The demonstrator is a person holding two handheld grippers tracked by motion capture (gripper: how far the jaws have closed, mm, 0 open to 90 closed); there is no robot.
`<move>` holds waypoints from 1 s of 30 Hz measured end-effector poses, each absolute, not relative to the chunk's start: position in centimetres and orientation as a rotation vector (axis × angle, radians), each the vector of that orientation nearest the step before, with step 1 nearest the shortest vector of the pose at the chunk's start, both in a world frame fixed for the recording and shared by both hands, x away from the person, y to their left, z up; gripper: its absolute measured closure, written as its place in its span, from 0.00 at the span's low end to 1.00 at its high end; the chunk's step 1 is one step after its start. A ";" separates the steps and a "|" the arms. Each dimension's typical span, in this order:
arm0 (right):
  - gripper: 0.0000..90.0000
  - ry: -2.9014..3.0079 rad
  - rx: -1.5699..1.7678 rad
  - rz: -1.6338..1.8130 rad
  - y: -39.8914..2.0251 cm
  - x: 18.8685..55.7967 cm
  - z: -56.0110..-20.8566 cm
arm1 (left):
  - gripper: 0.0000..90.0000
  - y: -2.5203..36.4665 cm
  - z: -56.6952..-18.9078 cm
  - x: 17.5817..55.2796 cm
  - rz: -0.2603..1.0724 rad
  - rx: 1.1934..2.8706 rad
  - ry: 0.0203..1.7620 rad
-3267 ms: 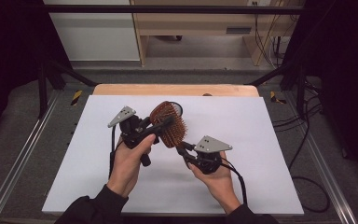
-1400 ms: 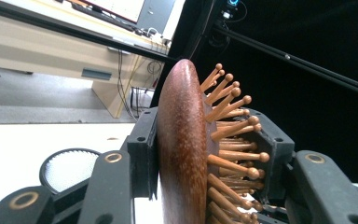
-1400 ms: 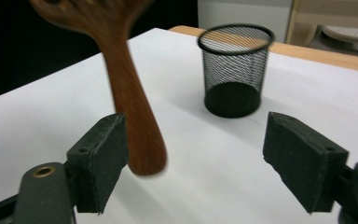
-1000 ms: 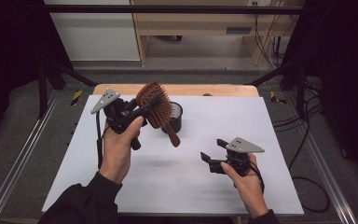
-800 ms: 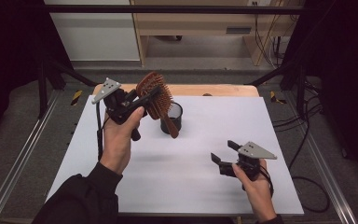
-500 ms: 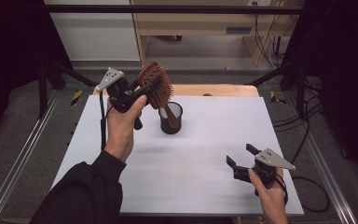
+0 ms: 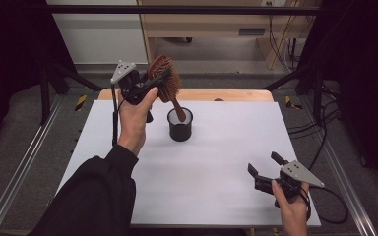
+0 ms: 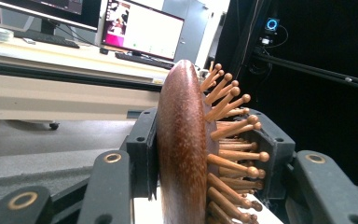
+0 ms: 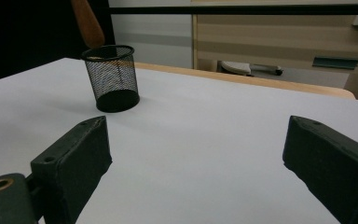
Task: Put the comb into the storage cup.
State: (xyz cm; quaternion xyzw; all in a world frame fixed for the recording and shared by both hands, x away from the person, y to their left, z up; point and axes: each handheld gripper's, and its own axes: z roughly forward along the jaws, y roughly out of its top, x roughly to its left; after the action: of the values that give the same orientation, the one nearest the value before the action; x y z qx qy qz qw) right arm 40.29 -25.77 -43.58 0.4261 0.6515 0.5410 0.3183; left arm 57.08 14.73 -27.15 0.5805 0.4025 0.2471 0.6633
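In the upper left of the high view, the left tongs (image 7: pixel 150 86) are pinching a wooden hairbrush (image 7: pixel 166 81) by its head, one jaw bearing on the smooth back and the other on the bristle side. Gripping it there is leaving the handle free, hanging down with its tip just over the mouth of the black mesh cup (image 7: pixel 180 125) standing on the white desk (image 7: pixel 211 162), probably so it can be lowered in handle first. At the lower right, the right tongs (image 7: pixel 265 170) have just been opening and are hovering spread and empty, well apart from the cup.
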 end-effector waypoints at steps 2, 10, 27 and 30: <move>0.08 1.721 1.113 1.424 -25.6 40.4 -43.6 | 0.56 14.7 -27.2 57.4 0.566 1.310 0.911; 0.10 1.738 1.070 1.429 -25.5 40.7 -43.7 | 0.56 14.7 -27.4 58.4 0.595 1.322 0.915; 0.08 1.759 1.069 1.440 -25.6 41.0 -43.9 | 0.56 13.8 -28.0 59.8 0.629 1.365 0.903; 0.07 1.754 1.074 1.442 -25.7 41.0 -43.9 | 0.56 13.7 -28.1 59.9 0.635 1.367 0.907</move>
State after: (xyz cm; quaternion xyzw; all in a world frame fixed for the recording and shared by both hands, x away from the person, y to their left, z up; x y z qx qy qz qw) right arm 40.98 -25.71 -43.89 0.4066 0.6640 0.5459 0.3094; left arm 59.91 13.73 -28.14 0.5988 0.3973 0.2779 0.6375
